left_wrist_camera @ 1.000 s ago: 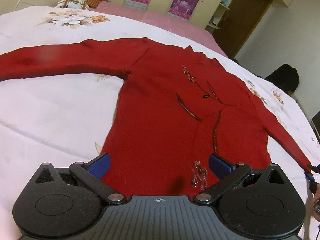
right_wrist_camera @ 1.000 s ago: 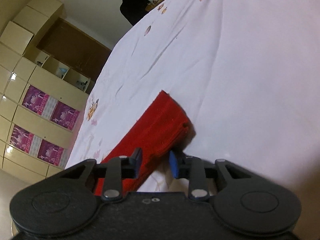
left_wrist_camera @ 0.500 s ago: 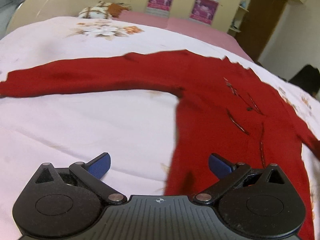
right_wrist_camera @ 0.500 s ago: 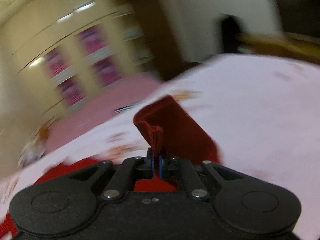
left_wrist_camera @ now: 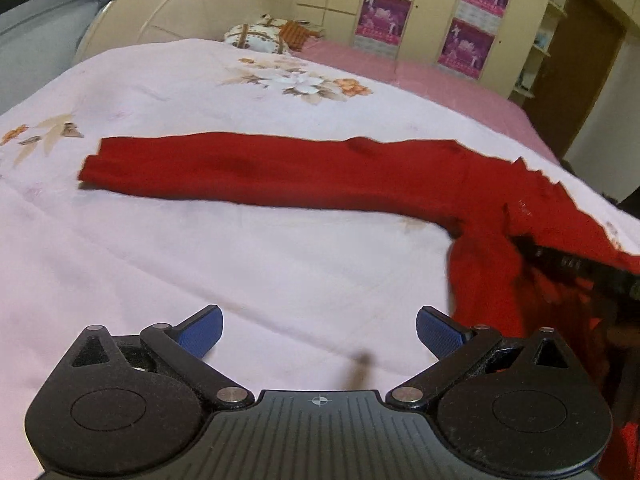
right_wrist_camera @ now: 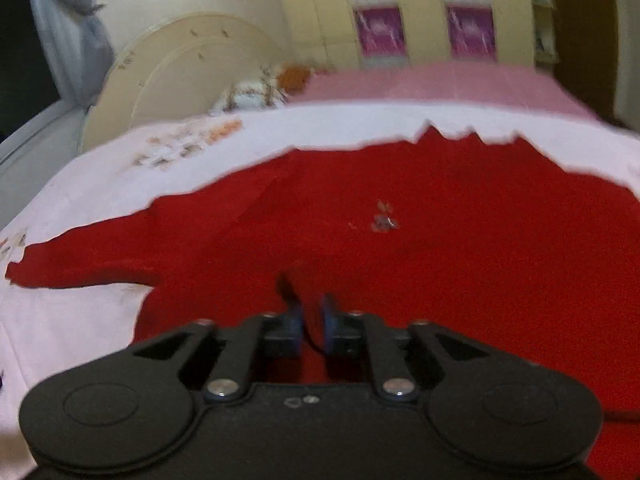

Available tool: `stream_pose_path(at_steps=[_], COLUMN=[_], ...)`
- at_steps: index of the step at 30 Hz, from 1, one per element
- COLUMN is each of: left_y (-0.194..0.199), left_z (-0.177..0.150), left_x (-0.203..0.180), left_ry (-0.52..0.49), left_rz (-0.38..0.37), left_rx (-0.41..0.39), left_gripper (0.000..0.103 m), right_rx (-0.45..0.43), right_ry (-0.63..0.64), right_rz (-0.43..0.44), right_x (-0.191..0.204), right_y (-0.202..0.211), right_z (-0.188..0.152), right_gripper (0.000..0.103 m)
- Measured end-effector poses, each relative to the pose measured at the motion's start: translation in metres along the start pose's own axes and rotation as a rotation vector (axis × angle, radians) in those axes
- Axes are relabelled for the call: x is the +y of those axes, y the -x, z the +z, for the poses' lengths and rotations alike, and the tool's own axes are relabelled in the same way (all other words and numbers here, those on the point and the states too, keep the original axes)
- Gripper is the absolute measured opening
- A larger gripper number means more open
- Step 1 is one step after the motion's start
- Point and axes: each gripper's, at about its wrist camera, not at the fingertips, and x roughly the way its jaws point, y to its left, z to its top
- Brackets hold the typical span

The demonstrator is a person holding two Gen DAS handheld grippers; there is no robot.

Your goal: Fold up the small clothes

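A red knit sweater lies flat on the white flowered bedsheet [left_wrist_camera: 200, 264]. In the left wrist view its left sleeve [left_wrist_camera: 260, 172] stretches straight across the bed, and the body [left_wrist_camera: 492, 280] is at the right edge. My left gripper [left_wrist_camera: 319, 330] hangs open over bare sheet, holding nothing. In the right wrist view my right gripper [right_wrist_camera: 311, 324] hovers low over the sweater's body [right_wrist_camera: 440, 232], near the beaded trim [right_wrist_camera: 383, 220]. Its jaws are opening, with a narrow gap between the blue pads. Red cloth shows in that gap, and the pads do not press on it.
A cream headboard [left_wrist_camera: 180, 12] and a patterned pillow [left_wrist_camera: 264, 36] stand at the bed's far end. A pink cover [left_wrist_camera: 420, 76] lies behind the white sheet. Cupboards with purple posters [left_wrist_camera: 472, 40] and a brown door [left_wrist_camera: 576, 80] line the back wall.
My right gripper shut on the right sleeve's cuff, swung it over onto the sweater's body and has parted its jaws. My left gripper slid left, from the hem to the sheet below the left sleeve.
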Motion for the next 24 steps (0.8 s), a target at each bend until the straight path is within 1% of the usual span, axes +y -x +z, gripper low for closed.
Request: stream_pose_path(at_steps=[1,2,4,5,6,7,9,10,11,13,14,15,16,19,20,21,22,24], left_y=[-0.003,-0.007,-0.013,-0.018,-0.024,-0.032,-0.052,-0.061,-0.069,-0.086,-0.096,-0.107,-0.115,-0.129,-0.130,-0.130,-0.130,-0.124], left_z=[0.002,0.005,0.006,0.009,0.014,0.018,0.026,0.029,0.031,0.037,0.041,0.045,0.047,0.053,0.054,0.054,0.055,0.059], left_x=[-0.003,-0.009,-0.025,-0.038,-0.050,-0.061,-0.088,-0.101,-0.114,-0.139,-0.147,-0.154,-0.159,-0.173,-0.176,-0.180,-0.180,-0.177], left_ry=[-0.002,-0.002,-0.007,-0.013,-0.016,-0.014,0.002,-0.002,-0.020,-0.056,-0.058,-0.052,-0.057,-0.089,-0.097,-0.114,-0.120,-0.113], left_rz=[-0.013,-0.032,-0.073,-0.111,-0.149,-0.192,-0.295,-0.334,-0.353,-0.356,-0.363,-0.378,-0.385,-0.370,-0.368,-0.355,-0.332,-0.359], left_rx=[-0.007,-0.014,-0.019,-0.020,-0.011,0.001,0.026,0.046,0.060,0.078,0.104,0.141,0.161,0.162,0.160,0.162,0.160,0.130], left_gripper=[0.102,0.102,0.101,0.081,0.070,0.062,0.062,0.062,0.062,0.062,0.062,0.062,0.062,0.061,0.035,0.017,0.008,0.004], right_rx=[-0.001,-0.018,-0.067,-0.084,-0.101,-0.118,-0.139,-0.146,-0.152,-0.152,-0.150,-0.150,-0.149,-0.153,-0.156,-0.159,-0.162,-0.166], right_ry=[0.010,0.019,0.006,-0.007,-0.020,-0.038,-0.103,-0.132,-0.155,-0.189,-0.200,-0.211,-0.220,-0.267,-0.288,-0.306,-0.320,-0.343], right_rz=[0.001,-0.008,-0.013,-0.019,-0.035,-0.052,-0.073,-0.083,-0.097,-0.126,-0.137,-0.148,-0.158,-0.183,-0.189,-0.193,-0.198,-0.212], right_x=[-0.002,-0.002,-0.012,-0.018,-0.026,-0.033,-0.053,-0.062,-0.070,-0.086,-0.088,-0.093,-0.099,-0.114,-0.119,-0.124,-0.128,-0.136], right_y=[0.001,0.008,0.027,0.036,0.045,0.056,0.074,0.081,0.090,0.108,0.107,0.114,0.119,0.132,0.136,0.136,0.138,0.141], right_z=[0.006,0.006,0.005,0.003,-0.002,-0.008,-0.017,-0.022,-0.027,-0.039,-0.041,-0.046,-0.049,-0.057,-0.060,-0.061,-0.063,-0.065], right_gripper=[0.024,0.026,0.027,0.027,0.027,0.028,0.028,0.028,0.028,0.028,0.028,0.028,0.028,0.029,0.029,0.029,0.029,0.029])
